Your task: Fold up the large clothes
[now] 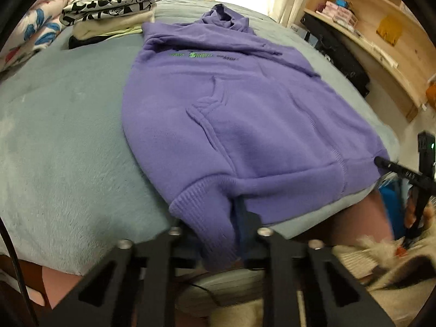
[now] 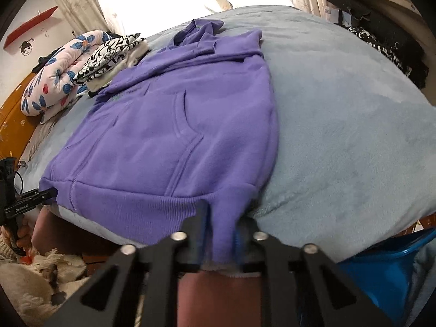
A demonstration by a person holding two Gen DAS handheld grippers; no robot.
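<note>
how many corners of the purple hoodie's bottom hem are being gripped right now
2. The left tool is shut on the purple hoodie at its left hem corner; the right tool is shut on the right hem corner. Both corners hang off the bed's near edge.

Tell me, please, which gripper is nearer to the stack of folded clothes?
Left. The left gripper grips the hoodie hem on the stack's side; the right gripper grips the opposite corner.

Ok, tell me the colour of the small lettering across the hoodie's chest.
Green, on the purple hoodie; the lettering shows best in the left wrist view.
</note>
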